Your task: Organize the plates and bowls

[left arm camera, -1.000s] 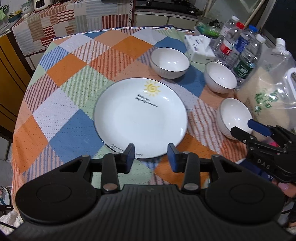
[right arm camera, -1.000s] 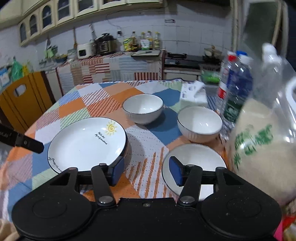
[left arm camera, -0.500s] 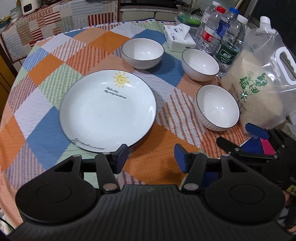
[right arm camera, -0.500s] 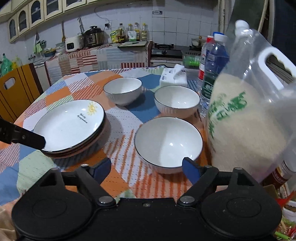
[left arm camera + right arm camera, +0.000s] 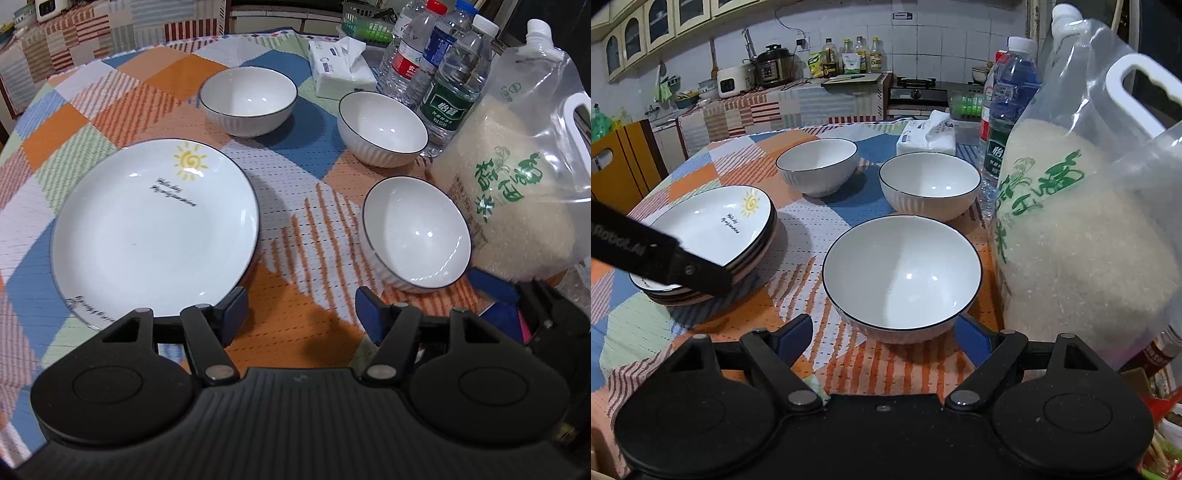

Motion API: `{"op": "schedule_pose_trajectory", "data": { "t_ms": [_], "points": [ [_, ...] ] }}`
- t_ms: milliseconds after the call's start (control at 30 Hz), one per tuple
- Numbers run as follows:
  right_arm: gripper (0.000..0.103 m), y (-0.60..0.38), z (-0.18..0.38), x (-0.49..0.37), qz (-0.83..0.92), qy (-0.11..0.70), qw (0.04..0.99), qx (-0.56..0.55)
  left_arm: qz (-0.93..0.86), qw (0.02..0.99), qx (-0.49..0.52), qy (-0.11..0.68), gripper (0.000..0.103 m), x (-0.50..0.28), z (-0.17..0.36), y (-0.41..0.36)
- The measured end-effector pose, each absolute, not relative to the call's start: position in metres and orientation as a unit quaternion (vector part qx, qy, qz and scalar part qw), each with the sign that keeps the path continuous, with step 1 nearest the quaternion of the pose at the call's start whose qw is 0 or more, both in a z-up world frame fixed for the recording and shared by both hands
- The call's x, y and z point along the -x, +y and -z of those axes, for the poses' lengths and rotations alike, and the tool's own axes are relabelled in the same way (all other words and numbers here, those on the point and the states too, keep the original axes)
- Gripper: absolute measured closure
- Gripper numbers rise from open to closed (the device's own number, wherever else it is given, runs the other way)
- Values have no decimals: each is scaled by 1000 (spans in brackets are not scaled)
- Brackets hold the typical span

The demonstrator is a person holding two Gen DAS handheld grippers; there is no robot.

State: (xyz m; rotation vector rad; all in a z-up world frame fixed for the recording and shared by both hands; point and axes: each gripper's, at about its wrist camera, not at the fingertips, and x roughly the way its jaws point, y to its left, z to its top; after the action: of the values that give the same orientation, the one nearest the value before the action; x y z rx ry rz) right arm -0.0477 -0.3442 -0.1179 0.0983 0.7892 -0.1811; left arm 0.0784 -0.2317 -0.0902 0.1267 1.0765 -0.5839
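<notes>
The plates [image 5: 713, 229] already sit in one stack on the left part of the table [image 5: 295, 192], the sun-printed one on top, so this half of the task looks done. The three bowls are not yet stacked: the far bowl [image 5: 248, 99] and the middle bowl [image 5: 382, 127] stand apart near the water bottles [image 5: 443, 74], and the nearest bowl [image 5: 902, 273] stands just beside the bag of rice [image 5: 1082, 236].

The right tongs [image 5: 886, 338] are spread wide and low, one finger at each side of the nearest bowl, not touching it as far as I can tell. I judge the wide spread is chosen because the bowl is broad and must be taken around its body. The left tongs [image 5: 299, 314] are also spread and hold nothing; they hover between the plate stack and this bowl, probably waiting out of the way
</notes>
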Motion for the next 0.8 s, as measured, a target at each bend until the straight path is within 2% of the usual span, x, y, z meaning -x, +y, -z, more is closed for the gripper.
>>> {"op": "schedule_pose_trajectory", "data": {
  "t_ms": [233,400,500,567,633,667,700,800],
  "points": [
    [15,-348,139,34,83,408,909,-31,279,811,-20,513,40,-94,107,-254],
    [15,-353,151,26,101,396,912,-36,283,803,1,524,40,-107,127,-272],
    [15,-352,156,24,115,384,916,-19,285,798,-1,530,44,-111,141,-284],
    [15,-351,159,23,119,377,919,-12,292,793,8,534,52,-113,148,-287],
    [15,-348,161,24,124,371,920,-6,313,780,29,542,79,-116,149,-289],
    [15,-348,162,24,125,368,921,-2,323,773,33,545,84,-116,149,-290],
    [15,-346,162,25,125,365,923,3,324,773,24,546,88,-115,147,-293],
    [16,-341,162,24,124,362,924,19,320,779,-8,540,89,-112,144,-297]
  ]
}}
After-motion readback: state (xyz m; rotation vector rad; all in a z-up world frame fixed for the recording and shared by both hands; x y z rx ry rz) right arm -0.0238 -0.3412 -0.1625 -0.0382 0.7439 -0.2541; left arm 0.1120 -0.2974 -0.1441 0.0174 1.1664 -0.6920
